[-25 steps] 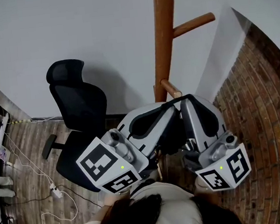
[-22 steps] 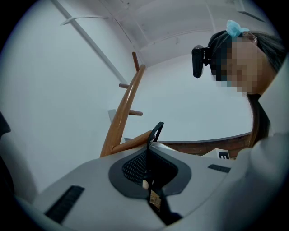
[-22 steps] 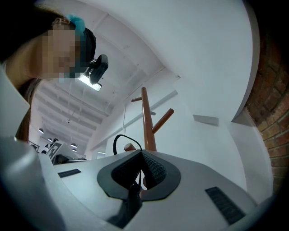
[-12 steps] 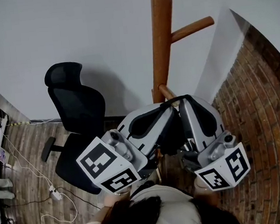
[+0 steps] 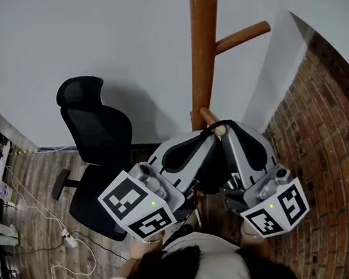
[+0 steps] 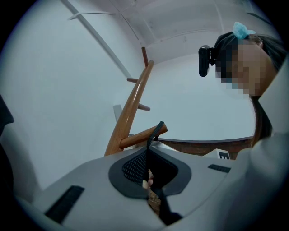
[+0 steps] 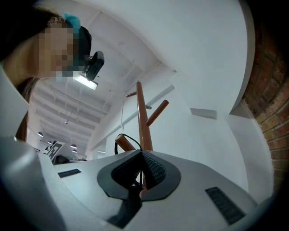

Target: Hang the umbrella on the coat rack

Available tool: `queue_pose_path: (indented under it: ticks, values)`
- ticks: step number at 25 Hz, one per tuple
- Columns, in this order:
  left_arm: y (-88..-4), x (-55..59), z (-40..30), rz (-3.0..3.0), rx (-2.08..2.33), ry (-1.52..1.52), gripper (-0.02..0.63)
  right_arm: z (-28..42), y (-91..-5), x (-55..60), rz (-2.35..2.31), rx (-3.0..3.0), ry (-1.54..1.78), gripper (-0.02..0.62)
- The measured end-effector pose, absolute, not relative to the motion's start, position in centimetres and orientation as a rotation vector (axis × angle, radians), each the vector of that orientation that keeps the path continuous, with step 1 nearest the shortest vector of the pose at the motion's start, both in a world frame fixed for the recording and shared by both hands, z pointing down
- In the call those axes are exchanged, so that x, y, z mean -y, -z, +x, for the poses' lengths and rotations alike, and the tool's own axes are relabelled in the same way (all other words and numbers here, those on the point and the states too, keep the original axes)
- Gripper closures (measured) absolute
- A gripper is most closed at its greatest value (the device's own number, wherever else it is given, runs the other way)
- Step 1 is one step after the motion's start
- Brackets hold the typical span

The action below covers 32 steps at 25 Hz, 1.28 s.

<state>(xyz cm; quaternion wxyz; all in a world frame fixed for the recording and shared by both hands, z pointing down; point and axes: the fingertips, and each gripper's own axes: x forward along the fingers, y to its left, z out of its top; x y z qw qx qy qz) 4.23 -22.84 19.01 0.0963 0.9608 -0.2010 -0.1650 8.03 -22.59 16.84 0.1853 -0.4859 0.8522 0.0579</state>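
The wooden coat rack [image 5: 205, 46] rises against the white wall, with a short lower peg [image 5: 209, 117] pointing toward me. Only the umbrella's thin black strap [image 6: 156, 131] shows; the rest of the umbrella is hidden under the grippers. My left gripper [image 5: 207, 140] and right gripper [image 5: 231, 133] meet just below the peg tip, each shut on the strap. In the left gripper view the strap runs up from the shut gripper [image 6: 146, 163] and over the peg [image 6: 140, 137]. In the right gripper view the strap loop [image 7: 121, 136] circles the peg end [image 7: 123, 145] above the shut gripper [image 7: 141, 170].
A black office chair [image 5: 94, 138] stands left of the rack. A brick wall [image 5: 324, 151] closes the right side. White cables and a power strip [image 5: 67, 240] lie on the wood floor at the left. An upper peg [image 5: 242, 34] sticks out to the right.
Both grippers have moved slightly up and toward the pole. The strap loop, a second ago just short of the lower peg's tip, now lies over it.
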Motion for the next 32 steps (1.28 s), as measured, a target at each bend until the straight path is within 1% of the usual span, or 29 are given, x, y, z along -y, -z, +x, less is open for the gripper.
queue_pose_path:
  ticks: [32]
  values:
    - [-22.2, 23.9, 4.4, 2.804, 0.600, 0.393, 0.595, 7.4, -20.0, 24.0, -1.437, -2.414, -0.076, 0.560]
